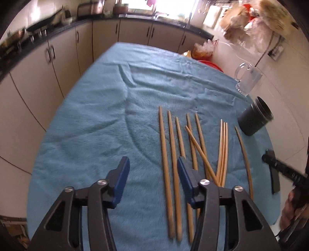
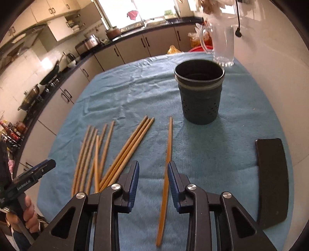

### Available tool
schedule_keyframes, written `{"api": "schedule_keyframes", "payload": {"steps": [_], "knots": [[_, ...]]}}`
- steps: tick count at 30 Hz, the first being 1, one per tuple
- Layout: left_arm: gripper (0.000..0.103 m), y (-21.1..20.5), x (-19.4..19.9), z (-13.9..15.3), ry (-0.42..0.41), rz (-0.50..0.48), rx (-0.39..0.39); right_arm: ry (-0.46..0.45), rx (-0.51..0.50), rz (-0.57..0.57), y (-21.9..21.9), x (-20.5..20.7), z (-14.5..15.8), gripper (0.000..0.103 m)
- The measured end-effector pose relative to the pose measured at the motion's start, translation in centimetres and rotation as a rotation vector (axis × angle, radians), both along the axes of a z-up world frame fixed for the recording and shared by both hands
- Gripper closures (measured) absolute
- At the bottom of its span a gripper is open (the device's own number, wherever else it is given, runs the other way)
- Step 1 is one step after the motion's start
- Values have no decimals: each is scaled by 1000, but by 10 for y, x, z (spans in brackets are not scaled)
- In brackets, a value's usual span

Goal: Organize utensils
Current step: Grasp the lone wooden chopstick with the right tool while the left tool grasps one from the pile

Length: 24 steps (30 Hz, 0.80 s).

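right tool (image 2: 153,180) apart, astride lone slim wooden chopstick (image 2: 167,154) near dark perforated plastic holder cup (image 2: 199,100) | stiff, light, rolls; grip mid-shaft | left tool (image 1: 153,173) apart, unladen

Kitchen: beige cabinets (image 1: 61,58) under dark countertop (image 2: 135,32), bright window (image 2: 135,11) top centre, white tiled walls (image 2: 25,63).

1 chopstick (image 2: 166,170) lies between the right gripper's (image 2: 153,179) parted fingers (image 2: 172,179).
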<state>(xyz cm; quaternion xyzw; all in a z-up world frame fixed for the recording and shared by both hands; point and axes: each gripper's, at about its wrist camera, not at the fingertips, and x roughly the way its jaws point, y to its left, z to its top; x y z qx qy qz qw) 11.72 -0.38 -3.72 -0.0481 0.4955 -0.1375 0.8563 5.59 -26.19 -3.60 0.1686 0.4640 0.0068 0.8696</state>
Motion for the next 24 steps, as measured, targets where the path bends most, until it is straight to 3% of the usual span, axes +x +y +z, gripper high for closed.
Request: {"api": "schedule_keyframes", "payload": {"steps": [4, 6, 12, 16, 18, 24], "knots": [[62, -14, 30, -13, 73, -22, -8, 27, 2, -13, -2, 10, -9, 70], [72, -24, 41, -19, 86, -29, 27, 32, 7, -14, -3, 12, -12, 70], [83, -43, 66, -39, 135, -38, 90, 47, 4, -23, -9, 18, -18, 70], [84, -53, 70, -43, 106, -42, 144, 58, -6, -33, -15, 25, -21, 70], [90, -53, 69, -43, 100, -35, 158, 69, -10, -37, -16, 31, -23, 70], [95, -42, 67, -43, 102, -35, 159, 101, -54, -31, -9, 51, -31, 71]]}}
